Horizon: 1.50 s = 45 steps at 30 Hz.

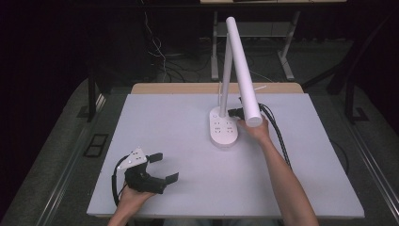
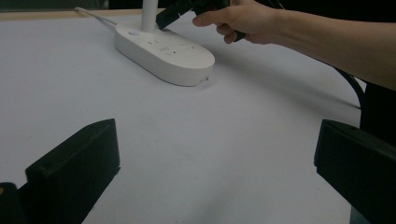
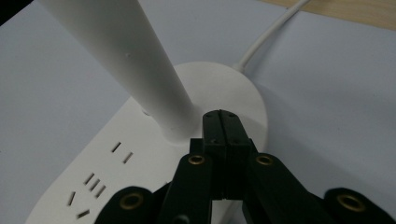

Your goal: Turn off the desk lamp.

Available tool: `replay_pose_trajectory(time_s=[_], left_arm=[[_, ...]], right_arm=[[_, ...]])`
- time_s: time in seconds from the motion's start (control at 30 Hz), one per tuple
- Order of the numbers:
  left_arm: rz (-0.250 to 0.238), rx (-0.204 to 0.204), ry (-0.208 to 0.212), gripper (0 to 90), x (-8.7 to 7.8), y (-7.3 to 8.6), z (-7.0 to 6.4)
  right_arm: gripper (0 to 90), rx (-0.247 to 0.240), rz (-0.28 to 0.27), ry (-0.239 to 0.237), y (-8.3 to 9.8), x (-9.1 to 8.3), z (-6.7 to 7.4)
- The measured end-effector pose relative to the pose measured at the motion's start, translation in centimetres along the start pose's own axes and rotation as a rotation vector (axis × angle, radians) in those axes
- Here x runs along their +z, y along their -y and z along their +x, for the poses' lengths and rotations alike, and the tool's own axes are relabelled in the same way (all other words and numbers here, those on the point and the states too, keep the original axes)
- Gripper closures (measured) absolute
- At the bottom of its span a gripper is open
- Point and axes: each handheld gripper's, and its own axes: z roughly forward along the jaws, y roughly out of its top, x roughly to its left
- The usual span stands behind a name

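A white desk lamp stands mid-table on an oval base (image 1: 223,131) with socket slots; its stem (image 1: 226,70) rises to a long tube head (image 1: 243,66). My right gripper (image 3: 221,117) is shut with nothing between its jaws, and its tips touch the top of the base (image 3: 219,88) at the foot of the stem (image 3: 140,60). In the high view the right gripper (image 1: 234,113) sits beside the base, partly under the lamp head. My left gripper (image 1: 165,166) rests open near the table's front left, well apart from the lamp. The lamp base (image 2: 163,53) lies far ahead of its wide-apart jaws.
The pale grey table top (image 1: 188,197) has a wooden strip (image 1: 179,88) along its back edge. The lamp's white cord (image 3: 268,35) runs off toward the back. A black cable (image 1: 278,136) trails from the right gripper along the forearm. Dark floor with desk legs (image 1: 284,59) lies beyond.
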Motion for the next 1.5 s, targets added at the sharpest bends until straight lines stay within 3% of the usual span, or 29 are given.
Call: replay_pose_trajectory(time_s=[0.13, 0.27, 0.4, 1.27, 1.3, 1.33, 1.5], left_arm=[[0.000, 0.002, 0.000, 0.0, 0.0, 0.0, -0.1], [-0.003, -0.002, 0.000, 0.0, -0.1, 0.0, 0.0], [-0.001, -0.003, -0.002, 0.0, -0.1, 0.0, 0.2], [-0.001, -0.005, 0.001, 0.0, 0.0, 0.0, 0.0], [-0.001, -0.005, 0.000, 0.0, 0.0, 0.0, 0.0], [-0.001, -0.005, 0.000, 0.0, 0.0, 0.0, 0.0], [-0.002, -0.006, 0.002, 0.0, 0.1, 0.0, 0.0]], right_arm=[[90.0, -0.021, 0.004, 0.024, 0.0, 0.0, 0.3], [90.0, 0.009, -0.019, -0.001, 0.3, -0.1, 0.0], [90.0, 0.008, -0.026, -0.009, 0.2, -0.5, 0.0], [89.8, -0.029, -0.072, -0.042, 0.4, -6.1, 0.6], [88.9, -0.025, -0.072, -0.046, 0.5, -6.4, 0.6], [80.3, -0.024, -0.080, -0.041, 0.6, -6.6, 0.7], [71.6, -0.036, -0.082, -0.054, 1.1, -8.0, 1.3]])
